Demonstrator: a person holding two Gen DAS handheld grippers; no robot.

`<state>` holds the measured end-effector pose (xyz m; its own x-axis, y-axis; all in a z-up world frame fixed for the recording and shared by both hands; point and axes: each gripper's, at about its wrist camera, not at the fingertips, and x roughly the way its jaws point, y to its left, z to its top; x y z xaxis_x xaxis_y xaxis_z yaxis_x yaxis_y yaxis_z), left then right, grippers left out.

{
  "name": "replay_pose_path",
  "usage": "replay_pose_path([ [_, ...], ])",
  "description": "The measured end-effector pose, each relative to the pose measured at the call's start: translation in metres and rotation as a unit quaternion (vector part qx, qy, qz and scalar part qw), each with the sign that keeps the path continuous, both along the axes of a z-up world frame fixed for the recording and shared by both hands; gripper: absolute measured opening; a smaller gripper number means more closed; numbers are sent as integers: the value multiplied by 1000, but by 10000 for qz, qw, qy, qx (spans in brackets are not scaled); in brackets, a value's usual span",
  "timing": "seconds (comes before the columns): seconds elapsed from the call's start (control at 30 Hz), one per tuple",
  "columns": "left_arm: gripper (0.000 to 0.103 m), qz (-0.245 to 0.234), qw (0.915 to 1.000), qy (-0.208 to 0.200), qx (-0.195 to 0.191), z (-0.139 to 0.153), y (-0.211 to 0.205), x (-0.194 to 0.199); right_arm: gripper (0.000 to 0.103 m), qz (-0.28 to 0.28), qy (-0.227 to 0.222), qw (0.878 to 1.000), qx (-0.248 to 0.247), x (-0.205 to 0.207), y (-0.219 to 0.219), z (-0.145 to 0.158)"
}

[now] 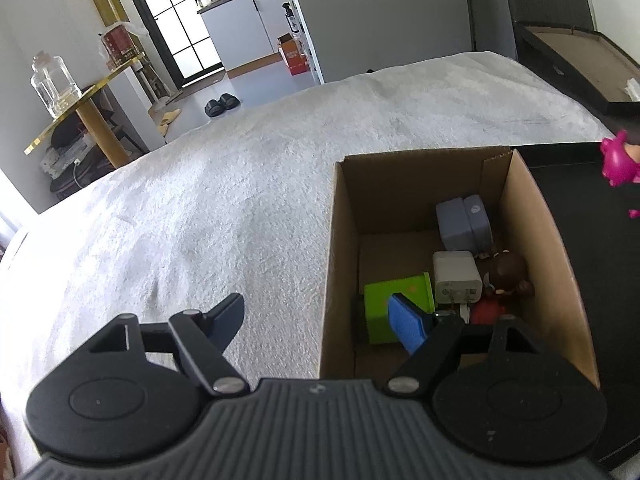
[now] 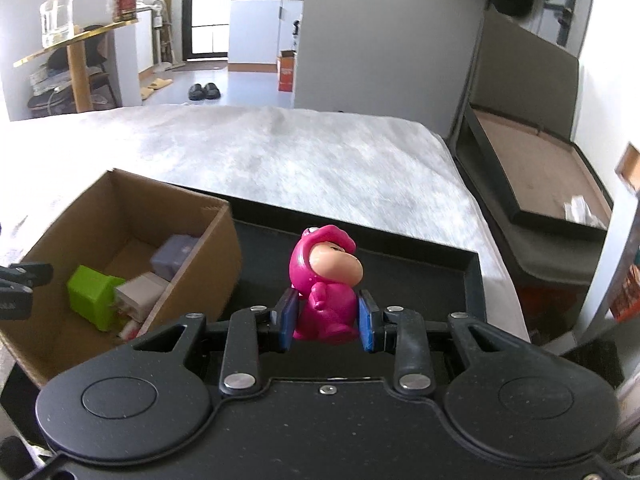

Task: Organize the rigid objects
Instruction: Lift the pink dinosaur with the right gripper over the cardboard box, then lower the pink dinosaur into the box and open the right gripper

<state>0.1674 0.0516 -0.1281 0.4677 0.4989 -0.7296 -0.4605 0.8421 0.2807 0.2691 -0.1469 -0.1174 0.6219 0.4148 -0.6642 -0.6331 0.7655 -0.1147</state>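
My right gripper [image 2: 326, 316] is shut on a pink toy figurine [image 2: 324, 284], held upright above a black tray [image 2: 420, 276]. The figurine also shows at the right edge of the left wrist view [image 1: 618, 162]. To the tray's left, an open cardboard box [image 2: 200, 264] holds a green block [image 2: 92, 296], a white charger [image 2: 140, 292] and a lavender case [image 2: 176, 256]. My left gripper [image 1: 318, 312] stands open astride the box's left wall [image 1: 340, 260], one finger over the blanket, the other above the green block [image 1: 384, 296]. A brown figurine [image 1: 508, 272] lies in the box too.
Box and tray rest on a white fluffy blanket [image 1: 220, 200] over a bed. A dark open case [image 2: 540, 184] lies beside the bed at right. Beyond the bed stand a gold-edged side table [image 1: 80, 100] with a glass jar [image 1: 52, 80], and slippers [image 1: 222, 104] on the floor.
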Motion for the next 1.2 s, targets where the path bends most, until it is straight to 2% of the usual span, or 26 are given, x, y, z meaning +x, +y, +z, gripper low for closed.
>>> replay_pose_path([
  [0.2, 75, -17, 9999, -89, -119, 0, 6, -5, 31, 155, -87, 9998, -2, -10, 19, 8],
  [0.3, 69, -46, 9996, -117, -266, -1, 9, -7, 31, 259, -136, 9996, -12, -16, 28, 13],
  [0.5, 51, -139, 9982, -128, -566, -6, 14, -11, 31, 505, -257, 9984, -42, -26, 50, 20],
  [0.57, 40, -146, 9975, -121, -684, -8, 17, -13, 31, 599, -282, 9978, -54, -29, 58, 22],
  [0.6, 38, -139, 9970, -113, -747, -9, 19, -13, 31, 634, -285, 9976, -60, -30, 62, 22],
  [0.67, 23, -140, 9957, -97, -909, -12, 23, -16, 31, 724, -290, 9969, -66, -33, 70, 22],
  [0.77, 10, -132, 9937, -52, -1112, -17, 28, -17, 31, 872, -291, 9957, -82, -38, 81, 21],
  [1.2, 8, -162, 9890, -222, -1456, -18, 37, -24, 31, 1350, -367, 9900, -199, -56, 118, 22],
])
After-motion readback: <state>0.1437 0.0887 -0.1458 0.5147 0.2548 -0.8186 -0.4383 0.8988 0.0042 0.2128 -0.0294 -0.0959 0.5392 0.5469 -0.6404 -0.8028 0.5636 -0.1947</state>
